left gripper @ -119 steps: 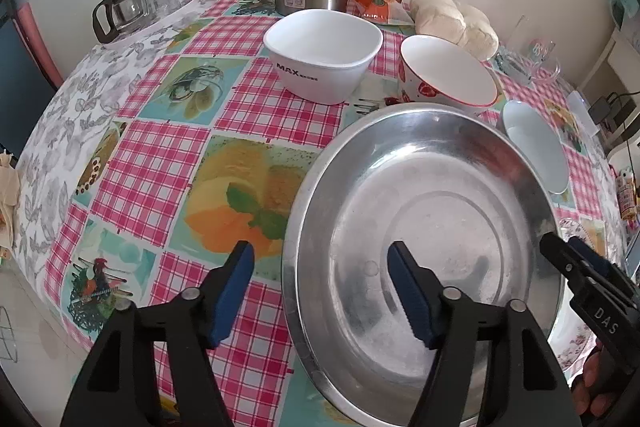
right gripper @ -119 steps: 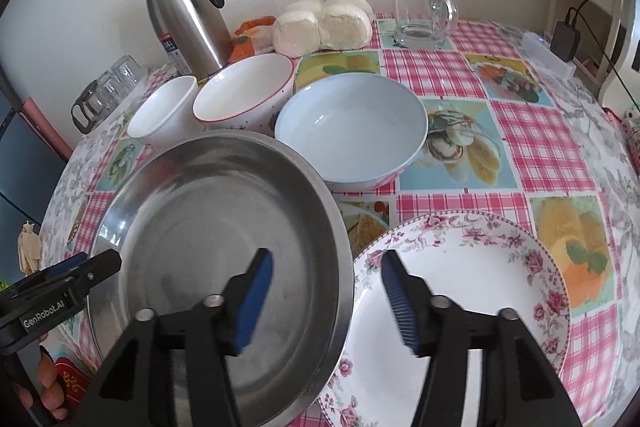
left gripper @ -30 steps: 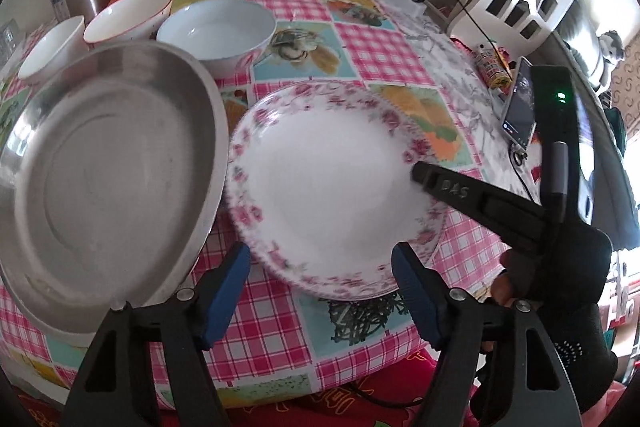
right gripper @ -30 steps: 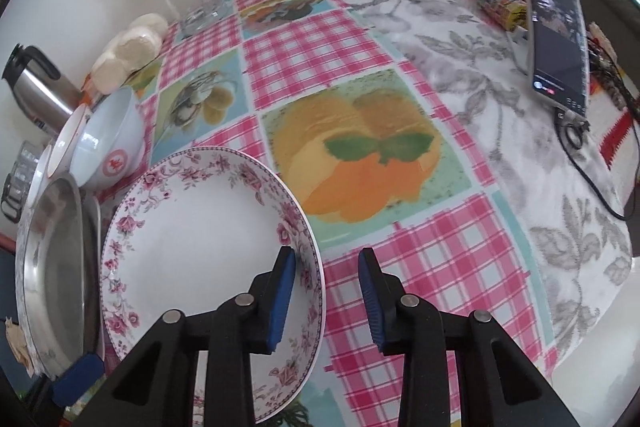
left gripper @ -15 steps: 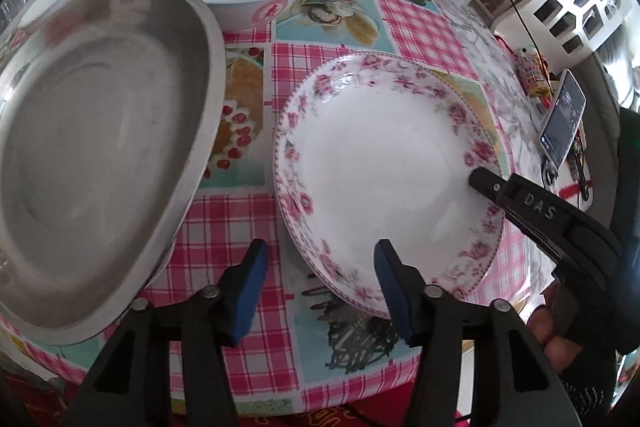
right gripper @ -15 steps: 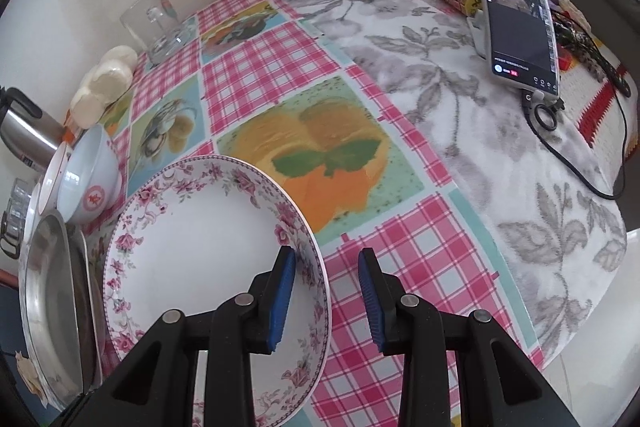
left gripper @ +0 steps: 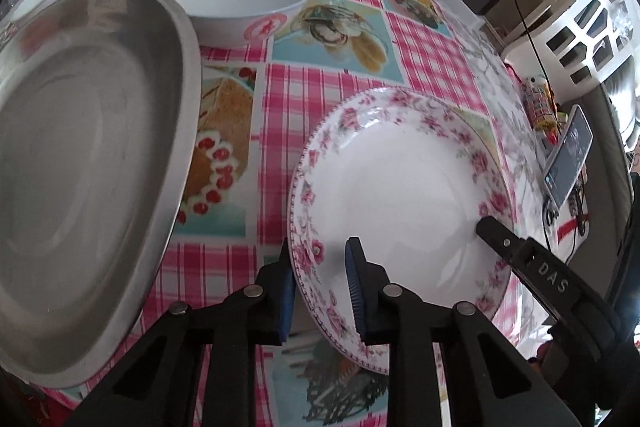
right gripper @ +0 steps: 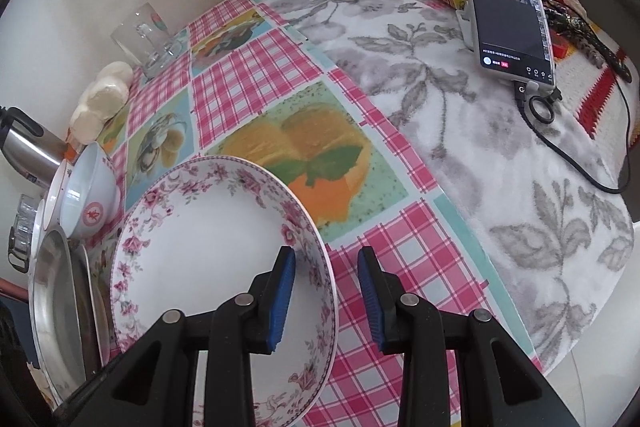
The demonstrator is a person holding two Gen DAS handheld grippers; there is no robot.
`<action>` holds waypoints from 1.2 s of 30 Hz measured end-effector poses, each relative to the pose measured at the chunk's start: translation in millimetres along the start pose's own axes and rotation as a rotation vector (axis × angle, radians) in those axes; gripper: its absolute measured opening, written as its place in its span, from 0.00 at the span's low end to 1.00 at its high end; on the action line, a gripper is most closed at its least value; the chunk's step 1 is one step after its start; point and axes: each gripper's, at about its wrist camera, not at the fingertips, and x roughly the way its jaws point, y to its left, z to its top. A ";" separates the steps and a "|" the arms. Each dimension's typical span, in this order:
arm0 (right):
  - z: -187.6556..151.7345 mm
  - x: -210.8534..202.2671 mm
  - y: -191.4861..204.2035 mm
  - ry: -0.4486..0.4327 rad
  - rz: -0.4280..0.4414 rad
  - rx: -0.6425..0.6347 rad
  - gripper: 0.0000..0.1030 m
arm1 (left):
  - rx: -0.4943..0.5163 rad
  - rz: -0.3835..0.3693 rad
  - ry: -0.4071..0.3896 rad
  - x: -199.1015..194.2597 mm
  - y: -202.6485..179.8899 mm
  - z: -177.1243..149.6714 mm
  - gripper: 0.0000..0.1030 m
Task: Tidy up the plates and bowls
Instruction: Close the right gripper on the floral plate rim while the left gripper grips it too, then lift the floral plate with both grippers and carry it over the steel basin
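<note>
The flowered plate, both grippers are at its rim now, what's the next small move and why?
Probably finish closing the left gripper on the flowered plate. Its jaws are closing astride the near rim, with a gap still at the inner pad. The right gripper also straddles the rim with room to spare. Lifting toward the steel pan before both grip risks a slip.

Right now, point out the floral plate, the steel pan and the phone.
floral plate (left gripper: 400,187), left wrist view, bare white centre.
steel pan (left gripper: 80,155), left wrist view, inner base.
phone (right gripper: 508,15), right wrist view, dark screen.
</note>
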 end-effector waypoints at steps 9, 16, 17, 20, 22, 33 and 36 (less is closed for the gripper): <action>3.9 3.6 -6.9 -0.017 0.083 0.038 0.22 | 0.008 -0.007 -0.036 2.2 0.5 7.6 0.21; 4.5 5.1 -9.6 -0.026 0.119 0.063 0.19 | 0.030 -0.022 -0.043 4.9 0.4 12.1 0.21; 4.2 4.9 -10.2 -0.027 0.122 0.065 0.19 | 0.037 -0.022 -0.043 4.8 0.1 12.1 0.21; 3.2 3.9 -12.5 -0.033 0.133 0.078 0.17 | 0.047 -0.019 -0.045 4.8 -0.7 12.3 0.21; 2.4 2.4 -14.9 -0.032 0.143 0.090 0.16 | 0.043 -0.026 -0.043 5.3 -0.8 13.6 0.21; 6.3 -22.1 -12.1 -0.121 0.140 0.079 0.13 | 0.083 -0.082 -0.093 -15.3 -6.9 16.8 0.21; 5.7 -24.7 -13.3 -0.130 0.141 0.077 0.13 | 0.086 -0.098 -0.099 -18.4 -6.9 18.8 0.21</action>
